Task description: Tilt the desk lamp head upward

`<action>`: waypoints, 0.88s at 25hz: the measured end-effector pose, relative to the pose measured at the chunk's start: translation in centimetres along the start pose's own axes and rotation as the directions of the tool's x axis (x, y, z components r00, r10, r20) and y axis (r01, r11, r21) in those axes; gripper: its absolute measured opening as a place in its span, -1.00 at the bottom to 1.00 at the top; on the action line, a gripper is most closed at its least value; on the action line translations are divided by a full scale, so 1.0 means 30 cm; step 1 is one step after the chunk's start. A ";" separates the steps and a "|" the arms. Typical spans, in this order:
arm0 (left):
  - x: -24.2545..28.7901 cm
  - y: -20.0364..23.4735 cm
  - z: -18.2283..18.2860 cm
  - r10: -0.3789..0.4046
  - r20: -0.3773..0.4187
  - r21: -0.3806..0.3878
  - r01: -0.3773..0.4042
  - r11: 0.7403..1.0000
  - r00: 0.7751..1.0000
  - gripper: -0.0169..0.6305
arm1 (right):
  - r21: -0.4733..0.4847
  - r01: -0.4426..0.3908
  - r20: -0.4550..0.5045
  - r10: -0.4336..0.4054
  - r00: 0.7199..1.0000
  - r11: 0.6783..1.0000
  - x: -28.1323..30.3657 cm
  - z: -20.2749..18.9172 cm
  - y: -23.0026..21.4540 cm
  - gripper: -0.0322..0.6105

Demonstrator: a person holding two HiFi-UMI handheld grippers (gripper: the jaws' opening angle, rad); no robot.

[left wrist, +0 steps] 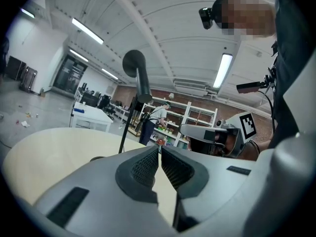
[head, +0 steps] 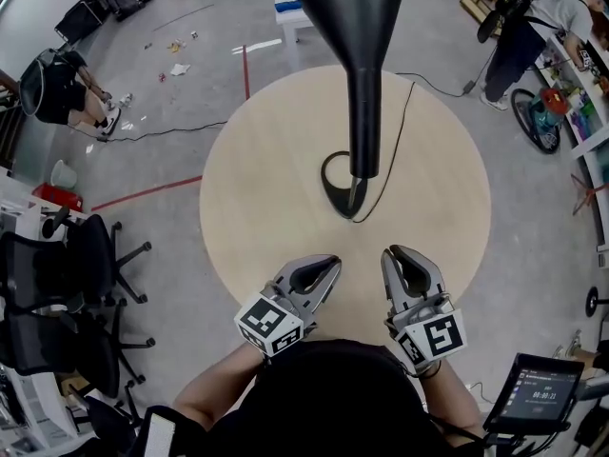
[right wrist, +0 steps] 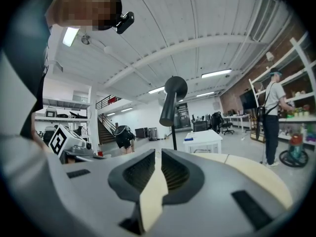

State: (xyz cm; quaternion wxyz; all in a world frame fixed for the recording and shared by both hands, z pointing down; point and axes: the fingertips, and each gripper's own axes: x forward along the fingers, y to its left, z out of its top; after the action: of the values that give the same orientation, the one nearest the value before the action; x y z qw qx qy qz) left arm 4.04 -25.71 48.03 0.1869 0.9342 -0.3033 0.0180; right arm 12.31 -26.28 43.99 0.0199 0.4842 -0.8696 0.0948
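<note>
A black desk lamp stands on the round beige table (head: 257,198). Its cone head (head: 352,8) is nearest the camera and hangs down over the stem (head: 364,112) and the ring base (head: 344,187). Both grippers hover at the near table edge, short of the base. My left gripper (head: 333,260) is shut with nothing in it, and my right gripper (head: 390,252) looks shut and empty too. In the left gripper view the lamp (left wrist: 136,65) rises beyond the shut left gripper (left wrist: 159,149). The right gripper view shows the lamp (right wrist: 173,100) past the right gripper (right wrist: 158,153).
The lamp's black cable (head: 404,131) runs across the table and off its far right edge. Office chairs (head: 76,265) stand to the left. One person (head: 62,84) is at far left, another (head: 519,36) by a bicycle at far right. A screen (head: 538,388) sits at lower right.
</note>
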 end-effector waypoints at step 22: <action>-0.074 0.122 0.005 0.042 -0.034 0.017 -0.042 0.999 0.999 -0.88 | 0.010 0.003 -0.007 -0.003 1.000 1.000 0.115 -0.026 0.056 -0.77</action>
State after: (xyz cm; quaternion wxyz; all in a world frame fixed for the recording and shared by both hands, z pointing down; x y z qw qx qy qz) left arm 0.11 -27.25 48.81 0.1840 0.9287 -0.3194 0.0404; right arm 9.01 -28.15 44.95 0.0207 0.4854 -0.8682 0.1006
